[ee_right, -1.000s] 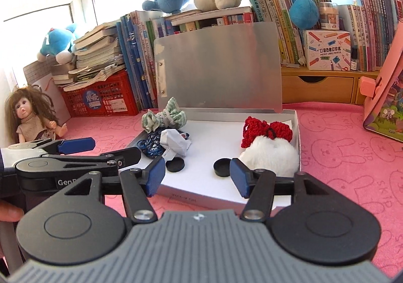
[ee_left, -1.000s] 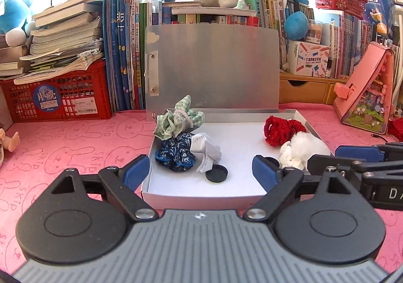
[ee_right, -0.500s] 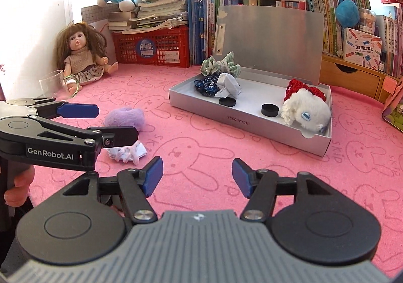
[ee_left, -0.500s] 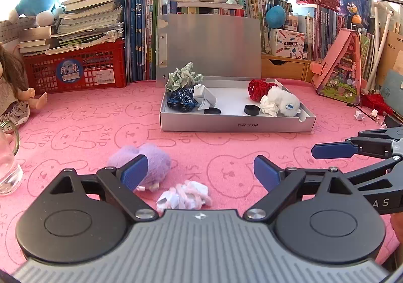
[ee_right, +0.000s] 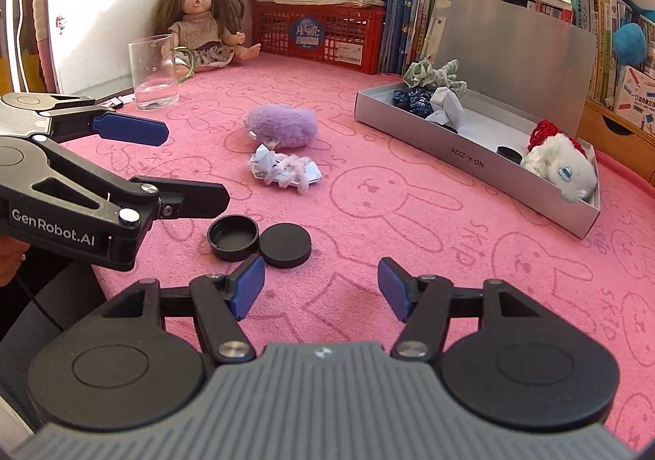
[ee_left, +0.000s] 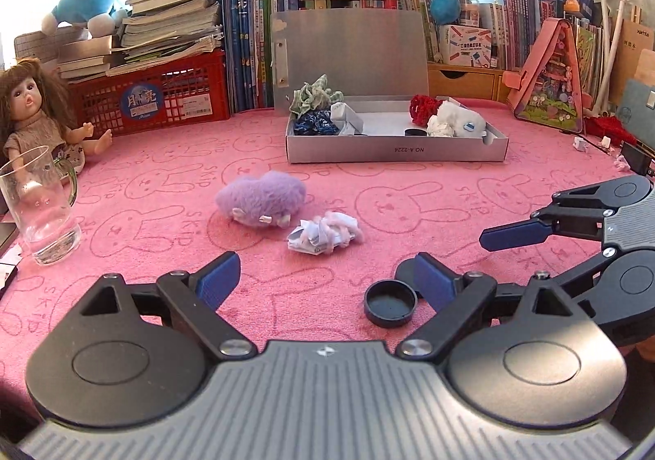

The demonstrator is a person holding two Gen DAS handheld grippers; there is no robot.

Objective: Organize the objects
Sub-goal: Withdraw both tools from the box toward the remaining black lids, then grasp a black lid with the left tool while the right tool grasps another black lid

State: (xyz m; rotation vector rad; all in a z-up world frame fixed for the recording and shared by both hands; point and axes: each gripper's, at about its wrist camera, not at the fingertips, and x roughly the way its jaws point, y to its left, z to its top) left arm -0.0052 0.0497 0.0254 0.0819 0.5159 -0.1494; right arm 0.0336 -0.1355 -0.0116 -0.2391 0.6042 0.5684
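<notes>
An open silver box (ee_left: 397, 150) (ee_right: 470, 161) stands on the pink cloth and holds scrunchies, a folded white paper, a black cap, a red knit piece and a white plush. On the cloth before it lie a purple fluffy toy (ee_left: 262, 198) (ee_right: 282, 126), a crumpled paper-and-yarn wad (ee_left: 325, 234) (ee_right: 284, 170) and two black caps (ee_left: 389, 302) (ee_right: 233, 236) (ee_right: 285, 245). My left gripper (ee_left: 323, 279) is open and empty, near the caps. My right gripper (ee_right: 321, 288) is open and empty, just right of the caps.
A glass mug (ee_left: 39, 206) (ee_right: 154, 71) and a doll (ee_left: 35, 120) (ee_right: 200, 23) stand at the left. A red crate (ee_left: 151, 99), books and plush toys line the back. A pink toy house (ee_left: 550, 91) is at the right.
Both grippers have pulled back from the box toward the table's near side. The purple toy, the wad and the two black caps have come into view close by.
</notes>
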